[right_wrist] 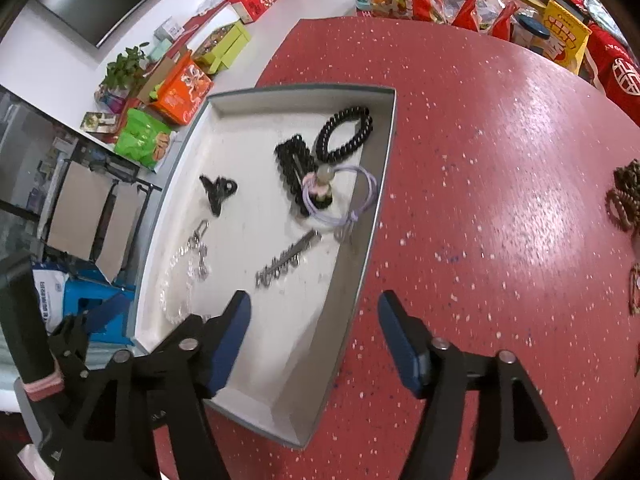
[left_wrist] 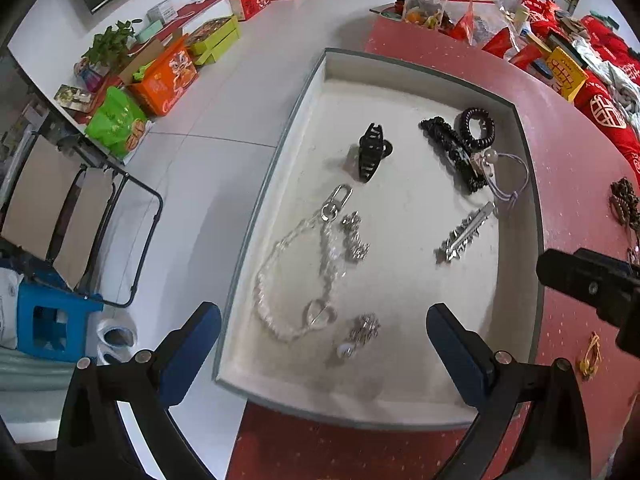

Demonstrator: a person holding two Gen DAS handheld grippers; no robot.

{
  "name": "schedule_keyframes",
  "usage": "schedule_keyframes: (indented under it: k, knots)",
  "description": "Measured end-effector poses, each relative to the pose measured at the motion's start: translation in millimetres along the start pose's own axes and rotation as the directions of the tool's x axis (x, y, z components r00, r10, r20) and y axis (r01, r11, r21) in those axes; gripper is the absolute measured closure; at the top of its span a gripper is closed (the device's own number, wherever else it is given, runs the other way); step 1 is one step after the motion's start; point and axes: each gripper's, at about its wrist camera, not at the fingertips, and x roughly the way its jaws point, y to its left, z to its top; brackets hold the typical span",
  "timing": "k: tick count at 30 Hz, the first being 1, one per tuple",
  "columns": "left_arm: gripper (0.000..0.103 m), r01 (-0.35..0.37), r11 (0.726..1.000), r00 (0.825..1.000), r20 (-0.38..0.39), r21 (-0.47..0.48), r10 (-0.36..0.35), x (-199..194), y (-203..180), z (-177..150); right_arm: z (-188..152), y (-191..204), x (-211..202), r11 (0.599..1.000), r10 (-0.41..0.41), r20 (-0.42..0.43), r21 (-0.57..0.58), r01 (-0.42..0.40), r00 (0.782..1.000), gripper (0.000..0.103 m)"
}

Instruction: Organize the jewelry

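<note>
A white tray [left_wrist: 400, 80] on the red table holds a black claw clip [left_wrist: 370, 152], a clear bead necklace [left_wrist: 288, 276], a silver hair clip [left_wrist: 466, 234], a black spiral tie [left_wrist: 478, 126] and a purple hair tie [left_wrist: 510, 178]. My left gripper [left_wrist: 324, 352] is open and empty over the tray's near end. My right gripper [right_wrist: 314, 340] is open and empty, astride the tray's right wall [right_wrist: 360, 280]. The silver clip [right_wrist: 286, 260] and purple tie [right_wrist: 360, 196] lie ahead of it. Brown bead jewelry [right_wrist: 624, 200] lies on the table at far right.
A small yellow piece [left_wrist: 591, 354] lies on the red table [right_wrist: 500, 200] right of the tray. Red bags and boxes [left_wrist: 560, 56] crowd the far table edge. The floor on the left has boxes [left_wrist: 164, 80] and a blue stool [left_wrist: 52, 320].
</note>
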Motion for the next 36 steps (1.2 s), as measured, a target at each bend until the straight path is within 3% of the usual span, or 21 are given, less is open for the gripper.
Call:
schedule_keyframes:
  k: [3,13,16,21,29,36]
  knots:
    - [0.000,0.000,1.000,1.000,-0.007,-0.008,0.000,-8,4,-5,-8,1,-4,1.000,0.001,-0.020,0.002,-0.001,1.000,0.022]
    - [0.000,0.007,0.999,1.000,-0.005,-0.033,-0.007,-45,12,-22,-29,0,-29,0.998,-0.059,-0.038,0.005,0.059,0.998,0.015]
    - [0.000,0.004,0.999,1.000,-0.004,-0.042,-0.004,-57,14,-27,-32,3,-41,0.998,-0.064,-0.015,-0.013,0.063,0.998,0.000]
    - [0.000,0.011,0.998,1.000,0.013,-0.054,-0.010,-81,14,-33,-37,10,-68,0.996,-0.067,0.049,-0.049,0.070,0.997,0.000]
    - [0.000,-0.001,0.999,0.999,0.051,-0.033,0.003,-129,8,-39,-41,21,-114,0.995,-0.067,0.047,-0.072,0.070,0.997,0.000]
    - [0.000,-0.011,0.999,0.994,0.107,-0.052,0.016,-176,5,-43,-47,34,-166,0.989,-0.100,0.140,-0.097,0.114,0.985,0.000]
